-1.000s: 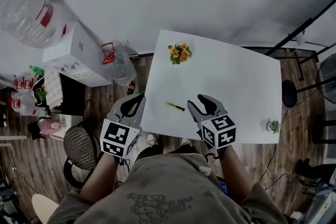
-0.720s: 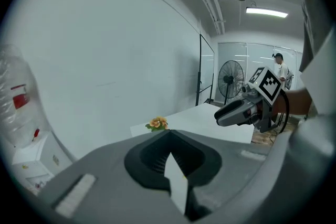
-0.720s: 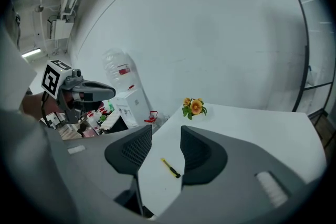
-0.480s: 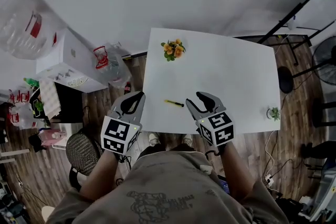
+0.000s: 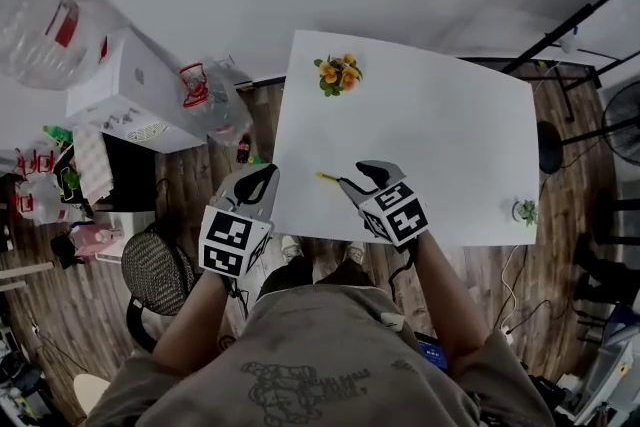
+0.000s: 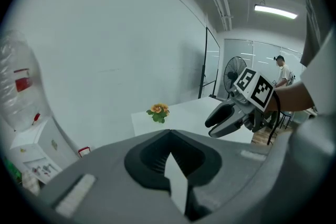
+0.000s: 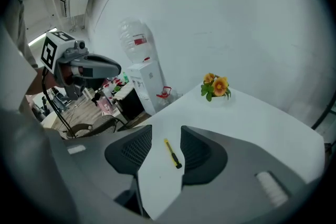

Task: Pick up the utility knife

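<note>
The utility knife (image 5: 328,177), slim, yellow with a black end, lies on the white table (image 5: 440,145) near its front left edge. In the right gripper view the knife (image 7: 172,153) lies on the tabletop between and below my open jaws, not touched. My right gripper (image 5: 356,178) is open just right of the knife, its tips over the table's front edge. My left gripper (image 5: 262,177) hangs off the table's left side above the wooden floor, shut and empty. In its own view the left gripper (image 6: 169,135) faces the table, with the right gripper (image 6: 231,118) in sight.
A small pot of orange flowers (image 5: 340,75) stands at the table's far left corner, and a tiny green plant (image 5: 524,211) near the front right edge. A water dispenser (image 5: 130,100) with a big bottle stands left, a round stool (image 5: 155,280) near my left arm, a fan (image 5: 625,130) far right.
My right gripper has moved left and forward, up to the knife, so the knife now lies between its open jaws. The left gripper has hardly moved.
</note>
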The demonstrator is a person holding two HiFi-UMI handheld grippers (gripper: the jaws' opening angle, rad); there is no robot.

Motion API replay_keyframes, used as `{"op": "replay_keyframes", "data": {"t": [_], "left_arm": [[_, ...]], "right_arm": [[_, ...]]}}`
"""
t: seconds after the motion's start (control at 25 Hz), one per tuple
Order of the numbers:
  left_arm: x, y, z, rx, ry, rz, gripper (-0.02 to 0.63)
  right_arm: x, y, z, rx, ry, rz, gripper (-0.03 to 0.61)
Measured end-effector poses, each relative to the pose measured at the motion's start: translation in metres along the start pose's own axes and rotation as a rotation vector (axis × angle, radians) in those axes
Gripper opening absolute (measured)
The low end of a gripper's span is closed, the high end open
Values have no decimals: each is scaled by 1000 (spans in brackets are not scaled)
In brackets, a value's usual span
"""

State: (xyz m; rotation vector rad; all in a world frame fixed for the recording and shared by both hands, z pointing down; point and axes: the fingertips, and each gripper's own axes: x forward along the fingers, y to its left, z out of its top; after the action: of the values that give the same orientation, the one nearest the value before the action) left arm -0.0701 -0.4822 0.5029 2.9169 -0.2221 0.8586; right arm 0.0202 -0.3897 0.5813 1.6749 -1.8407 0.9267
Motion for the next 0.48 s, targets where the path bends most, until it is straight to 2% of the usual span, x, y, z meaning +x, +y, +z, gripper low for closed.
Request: {"op": "replay_keyframes", "data": {"t": [0.28,0.36,0.48], "left_arm": [[16,-1,-37,54,98,10,1],[20,-4,-47,34,117,-3,1],[23,-7,-62,-44,137,-35,1]], "right_arm": [[51,9,-52,-54,150,8,195],[62,9,-65,-59,180,4,198],[75,4,-74,-48,188,-9,196]]}}
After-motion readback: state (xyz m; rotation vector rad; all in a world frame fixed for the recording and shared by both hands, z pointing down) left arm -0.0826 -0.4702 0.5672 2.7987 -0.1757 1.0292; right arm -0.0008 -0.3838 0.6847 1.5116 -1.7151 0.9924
